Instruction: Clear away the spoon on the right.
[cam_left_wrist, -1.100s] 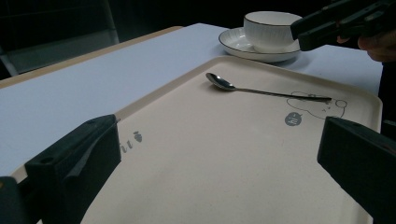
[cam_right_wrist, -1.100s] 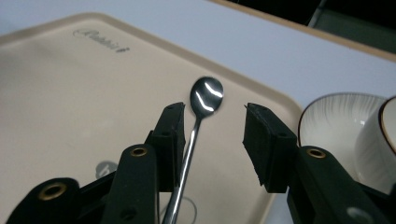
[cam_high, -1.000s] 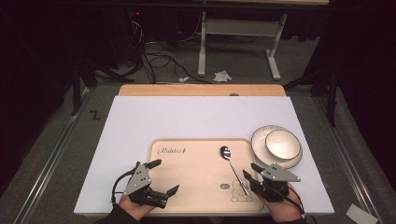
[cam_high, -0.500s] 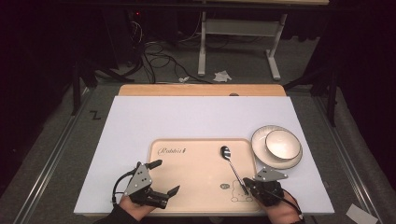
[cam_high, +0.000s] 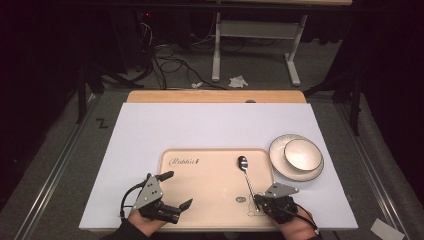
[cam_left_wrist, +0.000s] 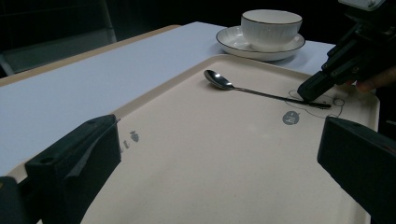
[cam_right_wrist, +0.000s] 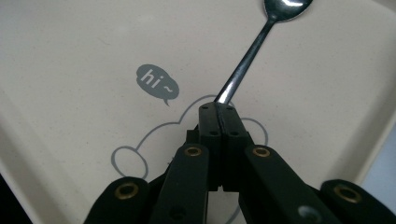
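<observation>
The right gripper (cam_right_wrist: 218, 109) is clamping the spoon (cam_high: 245, 175) handle's end on the tray (cam_high: 200, 200); the thin handle risks slipping or pivoting on lifting. The left gripper (cam_high: 176, 190) is hanging released beside the tray.

High view above the table; gripper views low, close, sharing the tray (cam_left_wrist: 196, 154).

Tray (cam_high: 200, 200) on counter (cam_high: 200, 125) near front edge; spoon (cam_high: 245, 172) on tray's right part; bowl (cam_high: 302, 153) in saucer (cam_high: 280, 167) right of tray.

Dim, dark surroundings; evenly lit white table (cam_high: 200, 130); soft shadows, slight blur.
</observation>
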